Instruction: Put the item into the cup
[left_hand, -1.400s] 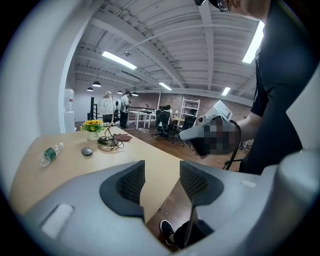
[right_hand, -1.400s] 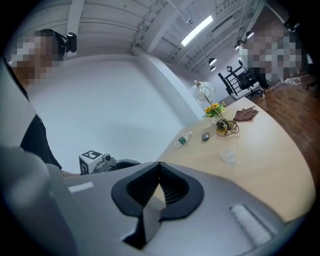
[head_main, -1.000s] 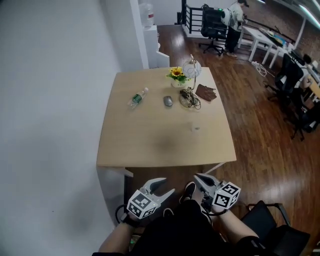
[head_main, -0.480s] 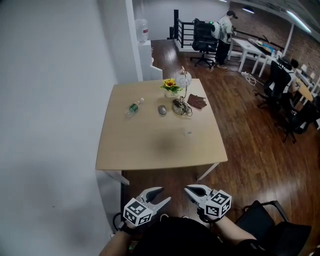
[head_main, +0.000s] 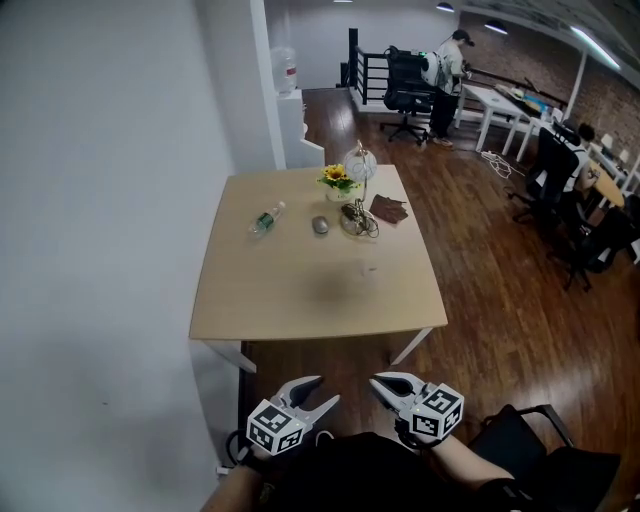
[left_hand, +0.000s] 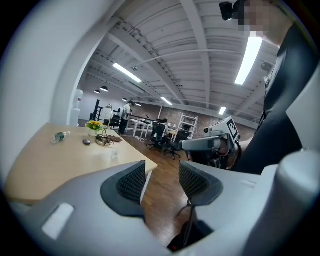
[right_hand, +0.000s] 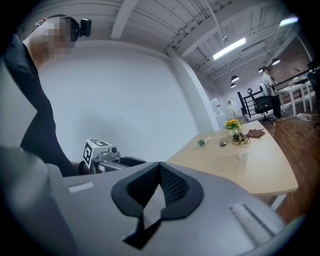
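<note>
Left tool: jaws apart, just been opening, nothing between them. Right tool: pads meet at the tips, empty. Both are held low by the person's body, well short of the desk.

Landmark: sunflower pot. The clear cup stands alone well nearer the person than the pot, toward the desk's middle. A grey rounded item lies near the pot, on its near-left side. A bottle lies further left and looks too big for the cup.

Judgement: the grey item is the likely candidate, though too small to identify. It probably handles as light, hard and smooth-shelled, so slippery; take it across its narrow sides. The cup looks thin and tippable.
</note>
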